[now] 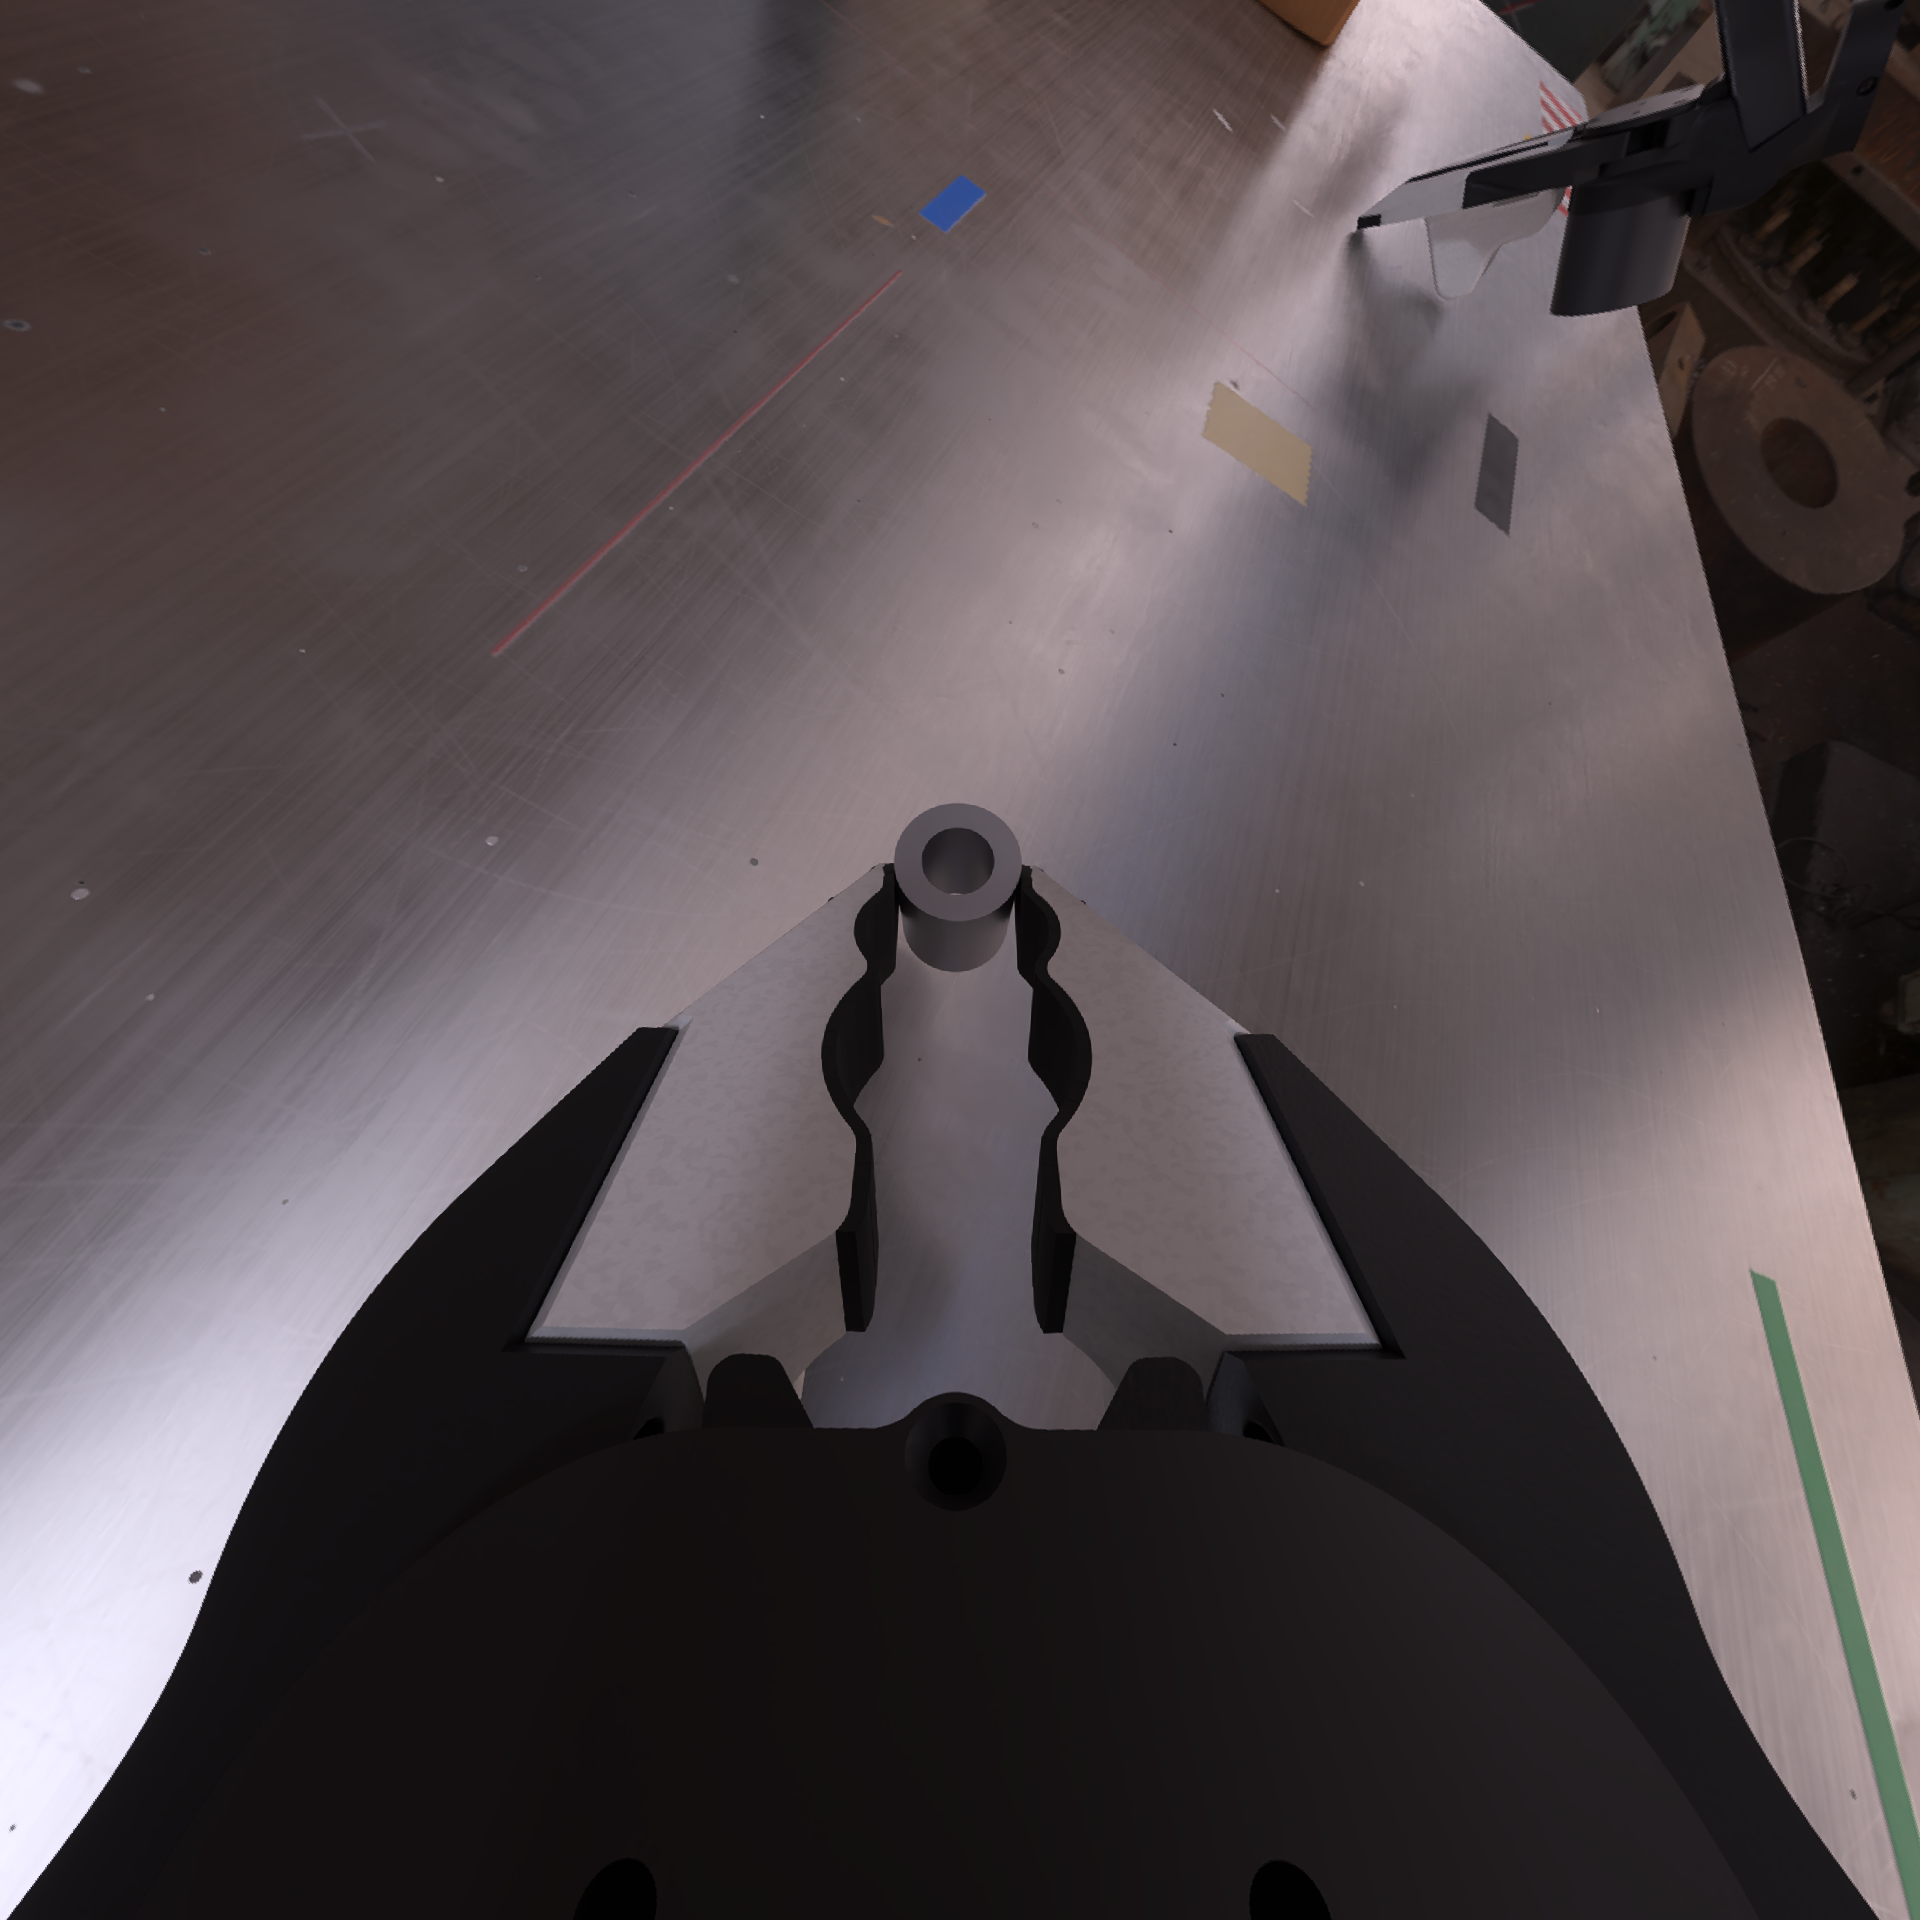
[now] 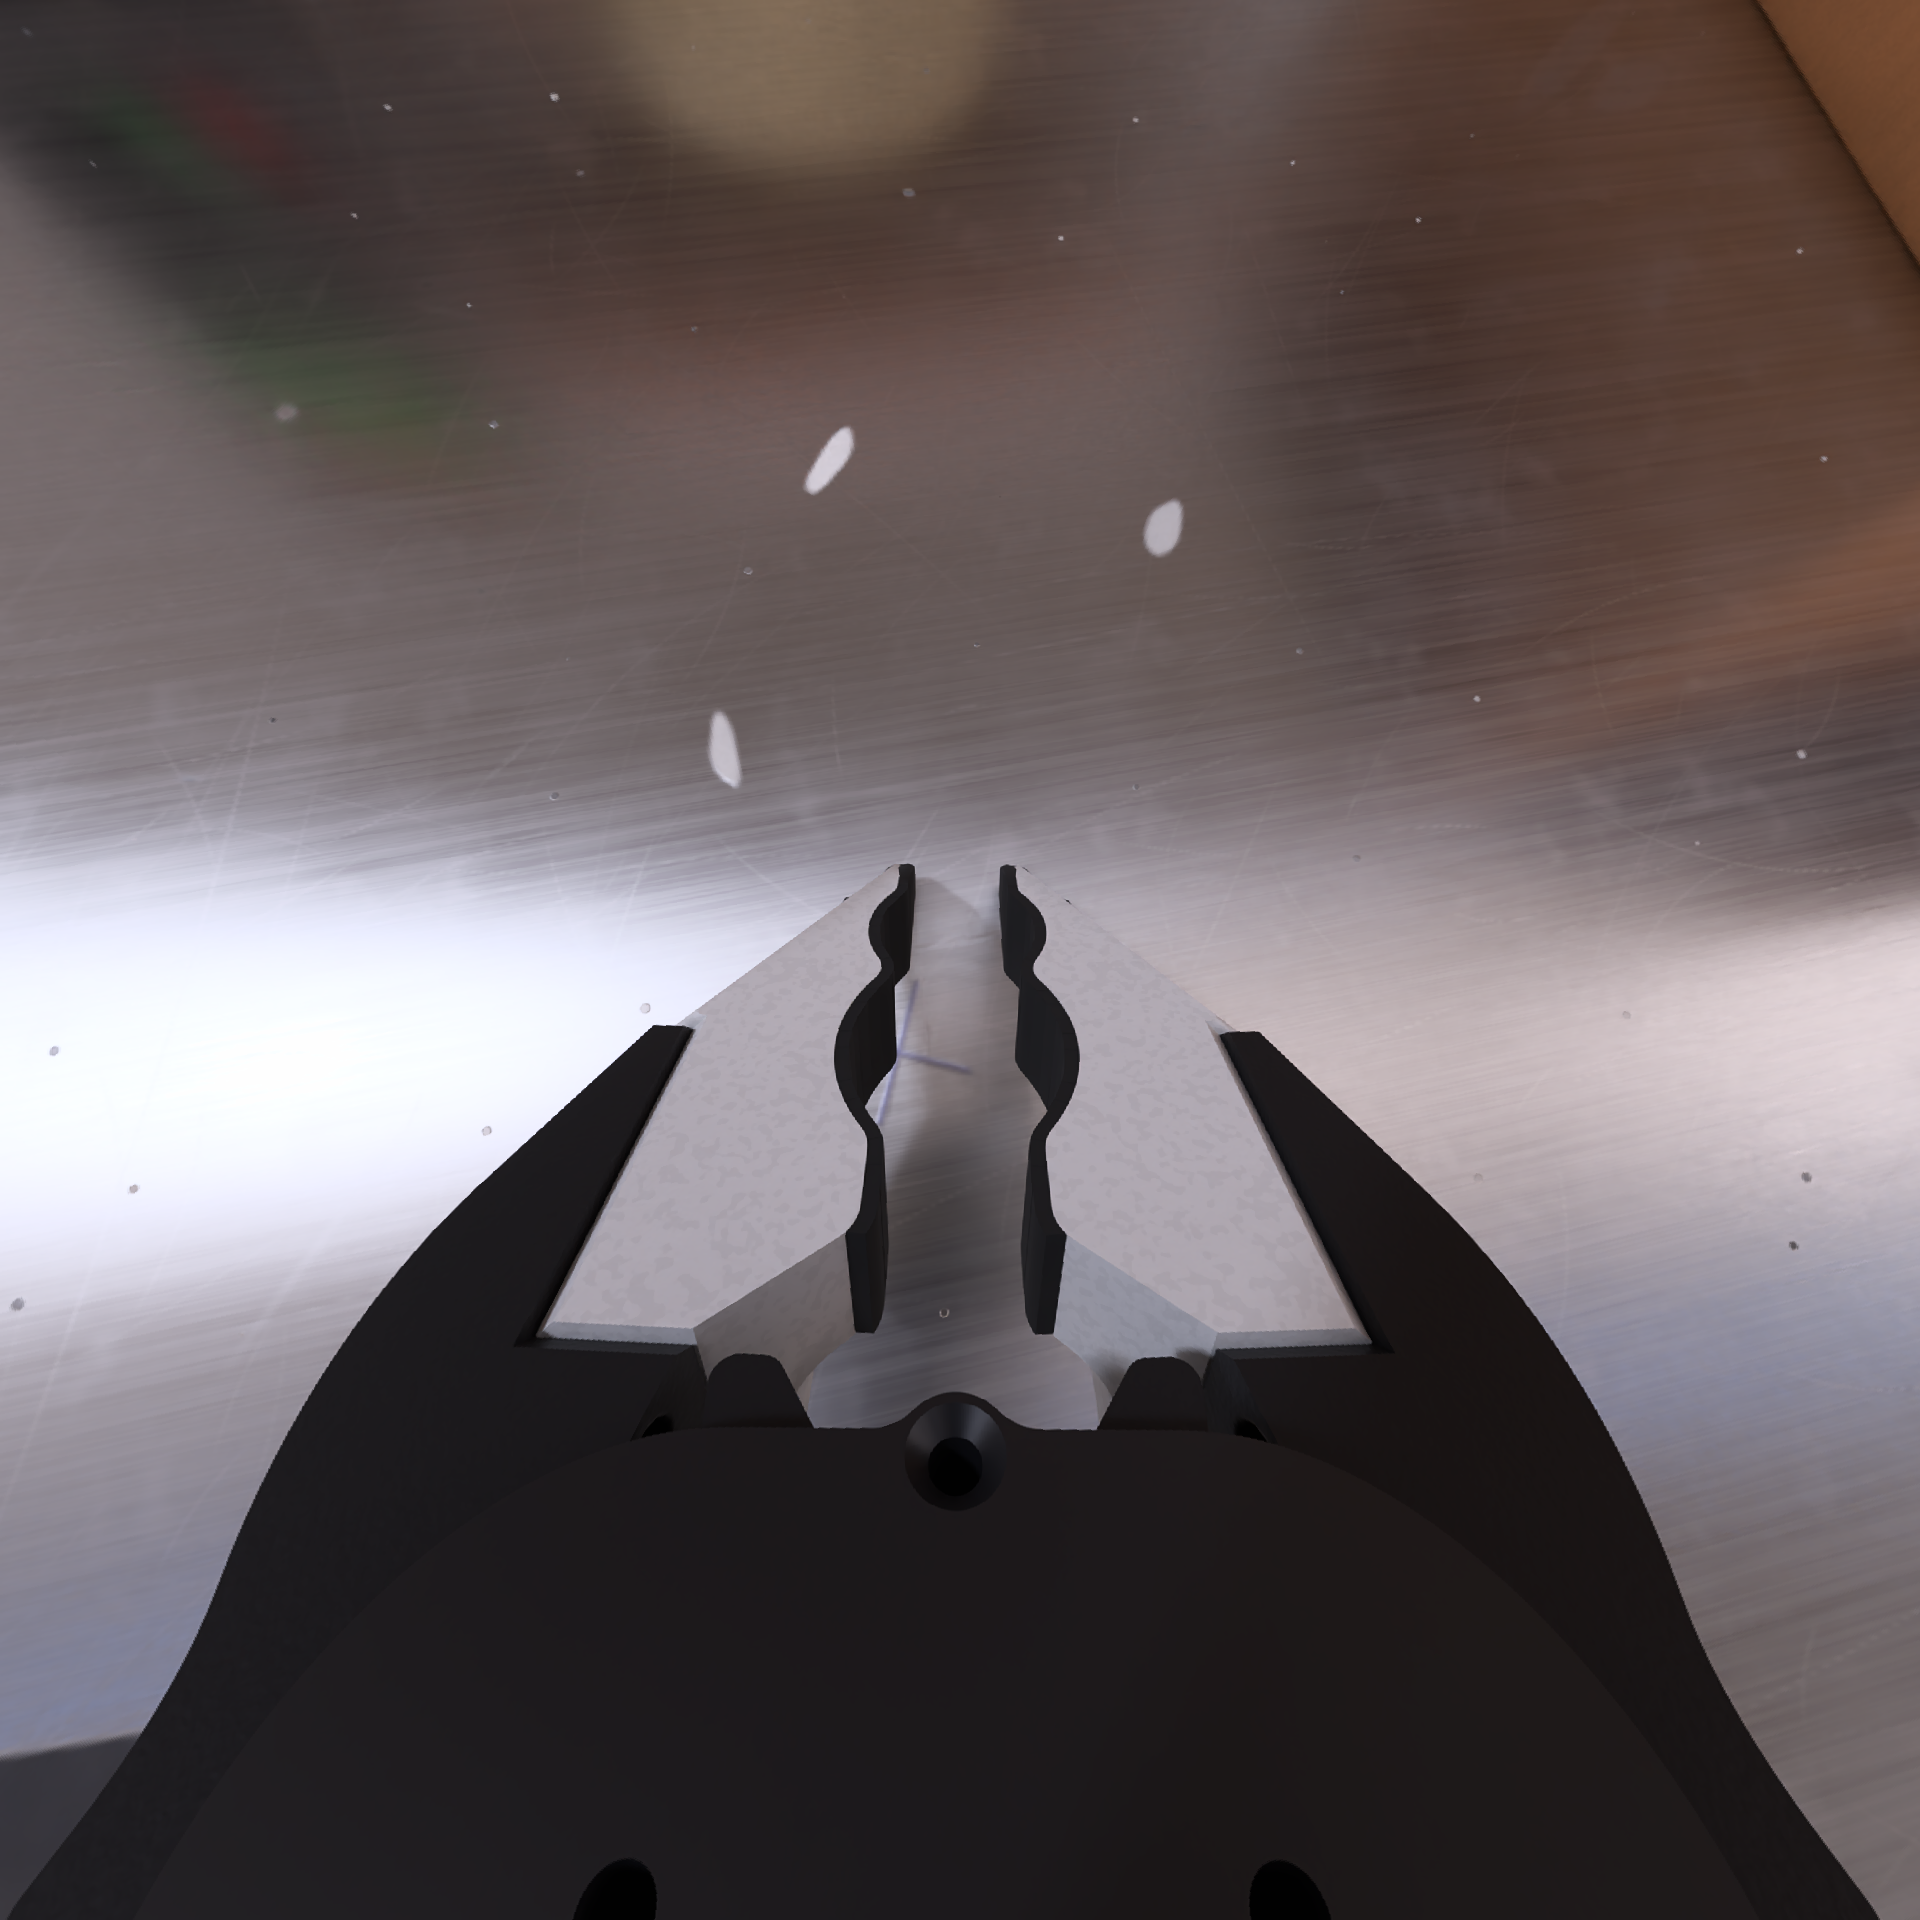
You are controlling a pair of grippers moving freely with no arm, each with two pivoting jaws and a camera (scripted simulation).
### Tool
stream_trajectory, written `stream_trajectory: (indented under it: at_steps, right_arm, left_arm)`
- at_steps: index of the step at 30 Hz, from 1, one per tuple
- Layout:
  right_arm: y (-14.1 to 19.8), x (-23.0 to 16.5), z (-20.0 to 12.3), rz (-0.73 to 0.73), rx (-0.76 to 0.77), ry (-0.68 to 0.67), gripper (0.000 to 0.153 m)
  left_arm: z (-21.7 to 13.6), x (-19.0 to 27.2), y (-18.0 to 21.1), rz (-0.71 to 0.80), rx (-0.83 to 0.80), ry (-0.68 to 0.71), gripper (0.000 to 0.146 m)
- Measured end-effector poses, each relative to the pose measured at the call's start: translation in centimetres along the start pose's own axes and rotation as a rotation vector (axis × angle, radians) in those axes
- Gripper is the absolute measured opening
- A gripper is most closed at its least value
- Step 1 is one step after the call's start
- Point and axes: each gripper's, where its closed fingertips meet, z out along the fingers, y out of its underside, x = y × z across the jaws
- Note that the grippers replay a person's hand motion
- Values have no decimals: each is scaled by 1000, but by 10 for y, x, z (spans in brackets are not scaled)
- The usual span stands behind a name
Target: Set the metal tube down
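A short grey metal tube stands between the fingertips of my left gripper, its open end facing the camera. The left gripper is shut on it over the brushed metal table. I cannot tell whether the tube's lower end touches the table. My right gripper is empty, its jaws a narrow gap apart, close above the table. It also shows in the left wrist view at the far right, near the table's edge.
On the table lie a blue patch, a tan tape piece, a grey patch, a thin red line and a green tape strip. A cardboard box stands at the back. The table ends at the right.
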Motion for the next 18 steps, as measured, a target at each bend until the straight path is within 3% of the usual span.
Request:
stream_trajectory:
  at_steps: [11,18]
  right_arm:
    - [5,-13,-3,-14,-12,-17,3]
    - [-9,-96,2,-89,-19,-210,2]
  left_arm:
    - [1,0,1,4,-8,-1,22]
    - [3,1,4,13,-32,0,22]
